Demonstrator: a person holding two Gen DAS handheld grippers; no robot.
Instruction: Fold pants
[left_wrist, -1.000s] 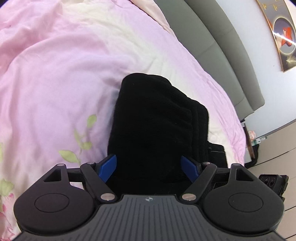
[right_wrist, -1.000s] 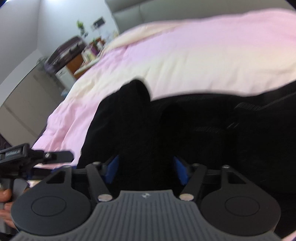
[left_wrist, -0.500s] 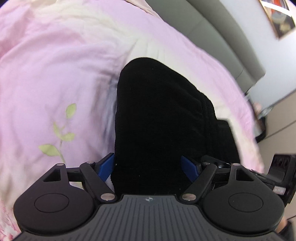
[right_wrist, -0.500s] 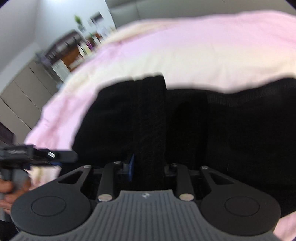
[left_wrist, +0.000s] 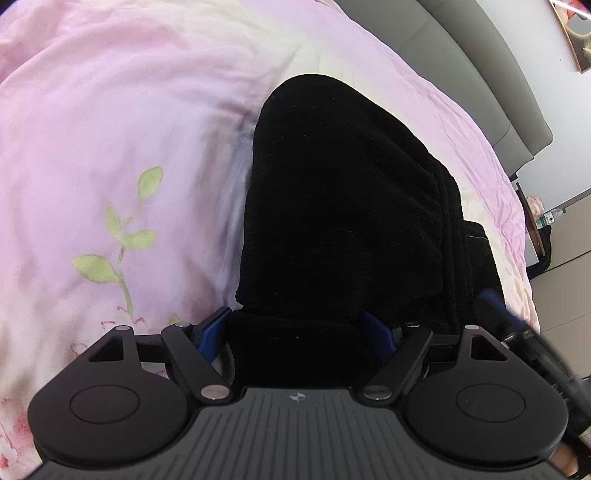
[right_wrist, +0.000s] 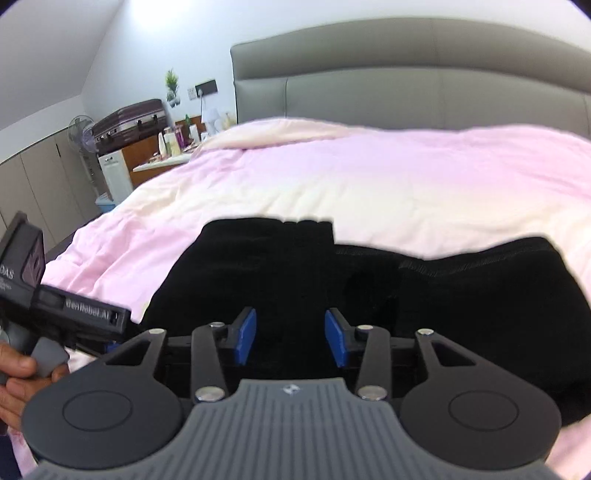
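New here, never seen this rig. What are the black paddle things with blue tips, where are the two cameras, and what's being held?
No robot: a person holds one two-finger gripper in each hand, and each carries a fisheye camera that looks forward along its blue-padded fingers. The left gripper shows in its own view, the right gripper in the other. Black pants, already folded into a thick stack, lie on a pink duvet. Both grippers stand open with the cloth between their fingers; neither clamps it.
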